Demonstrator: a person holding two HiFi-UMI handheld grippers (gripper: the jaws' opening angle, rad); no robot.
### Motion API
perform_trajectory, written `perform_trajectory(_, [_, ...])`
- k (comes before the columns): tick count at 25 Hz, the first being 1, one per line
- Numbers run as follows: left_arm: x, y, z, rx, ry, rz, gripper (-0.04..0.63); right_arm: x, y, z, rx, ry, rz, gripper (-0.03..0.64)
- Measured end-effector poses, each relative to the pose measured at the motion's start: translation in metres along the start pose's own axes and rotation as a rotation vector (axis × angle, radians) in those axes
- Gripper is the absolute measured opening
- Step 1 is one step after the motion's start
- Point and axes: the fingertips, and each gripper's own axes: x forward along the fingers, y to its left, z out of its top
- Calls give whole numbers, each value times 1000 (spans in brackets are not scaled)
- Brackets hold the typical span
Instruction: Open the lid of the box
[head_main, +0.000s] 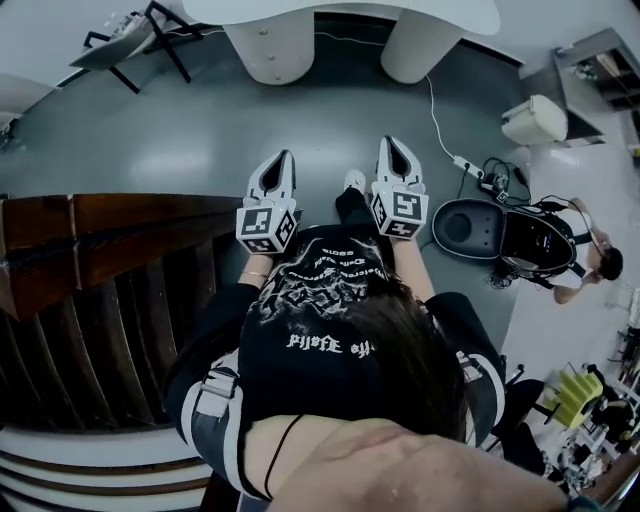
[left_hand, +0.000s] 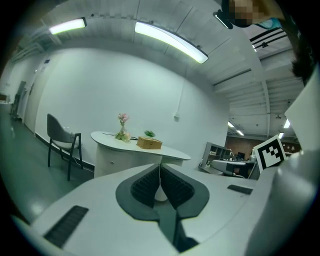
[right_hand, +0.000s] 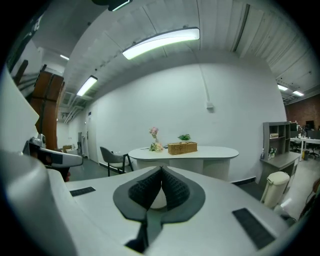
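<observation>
Box (right_hand: 182, 148): on the white table (right_hand: 215, 151), well ahead of me.
Left claw (left_hand: 160, 168): my jaws pressed together, nothing between.
Right claw (right_hand: 161, 171): closed too, empty.

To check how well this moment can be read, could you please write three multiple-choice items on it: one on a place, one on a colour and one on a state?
1. Where is the box? A on the floor; B on the white table; C on a windowsill.
2. What colour is the box? A blue; B black; C light brown.
3. How are the left claw and the right claw? A both shut, empty; B both wide open; C shut on the box.
Answers: B, it stands on the far tabletop; C, its woven sides look light brown; A, each gripper view shows jaws together with nothing between.
</observation>
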Motion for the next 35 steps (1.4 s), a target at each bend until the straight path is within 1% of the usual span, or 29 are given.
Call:
perform_trajectory(2, [20, 4, 5, -23, -3, 12, 25, 21, -10, 3, 4, 8, 11, 26])
perform_trajectory(7, [78, 8, 17, -17, -1, 33, 25, 69, -33, 7, -27, 33, 59, 26])
perform_trajectory(10, [108, 1, 28, -2, 2, 37, 25, 90, -48, 13, -23, 42, 89, 26])
perform_trajectory(14, [152, -9, 33, 22, 17, 51, 25, 124, -76, 15, -11, 54, 119, 26])
perform_trajectory(19, [196, -19, 44, 23, 15, 68, 25, 160, -102, 31, -46, 48, 169, 26])
perform_trajectory(24, [237, -32, 44, 13, 17, 91, 25, 190, -134, 33, -54, 63, 200, 26])
perform_trajectory(30, [273, -42, 41, 11, 39, 111, 25, 221, -165, 34, -55, 77, 222, 26])
perform_trajectory(33, [282, -44, 42, 6, 39, 115, 25, 226, -173, 33, -31, 89, 222, 26])
perform_trajectory(35, [287, -43, 45, 6, 35, 118, 25, 229, -176, 29, -34, 98, 224, 26])
